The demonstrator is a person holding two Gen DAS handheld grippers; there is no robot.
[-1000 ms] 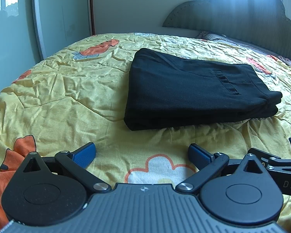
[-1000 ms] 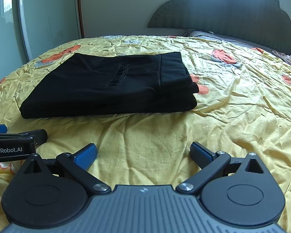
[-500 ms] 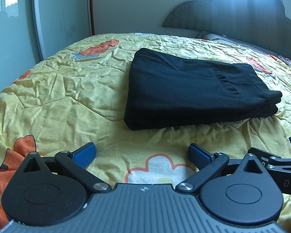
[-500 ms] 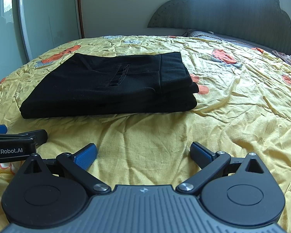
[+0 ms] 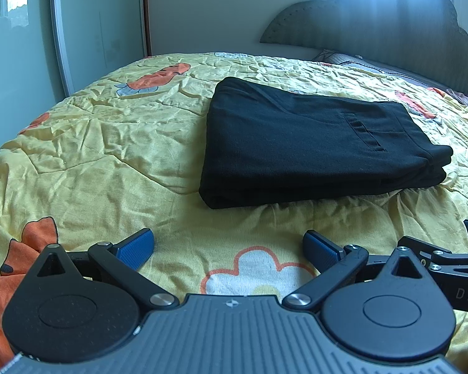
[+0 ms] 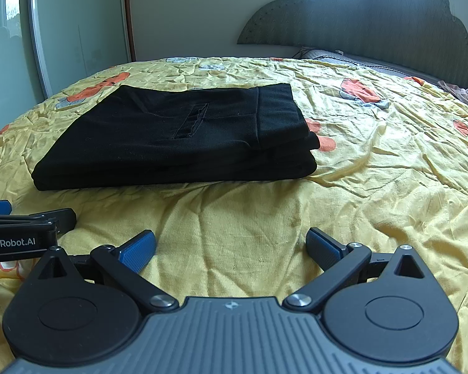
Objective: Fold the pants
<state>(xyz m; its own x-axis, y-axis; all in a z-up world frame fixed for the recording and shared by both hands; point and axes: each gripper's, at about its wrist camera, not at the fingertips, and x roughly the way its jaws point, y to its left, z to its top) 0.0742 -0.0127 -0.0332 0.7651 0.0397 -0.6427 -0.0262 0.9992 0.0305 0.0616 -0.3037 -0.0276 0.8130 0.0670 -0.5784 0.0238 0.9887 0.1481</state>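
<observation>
Black pants [image 5: 312, 143] lie folded in a flat stack of several layers on the yellow bedspread [image 5: 109, 155], pocket slit facing up. They also show in the right wrist view [image 6: 177, 143]. My left gripper [image 5: 229, 246] is open and empty, resting low over the bedspread in front of the pants, apart from them. My right gripper [image 6: 231, 246] is open and empty, also in front of the pants. Each gripper's side shows in the other's view: the right one at the left view's right edge [image 5: 446, 258], the left one at the right view's left edge [image 6: 18, 230].
The bedspread [image 6: 374, 162] is wrinkled, with orange and white flower prints. A dark padded headboard [image 6: 374, 21] stands at the back right, with a pillow [image 6: 327, 56] below it. A mirrored wardrobe door [image 5: 99, 31] is at the left.
</observation>
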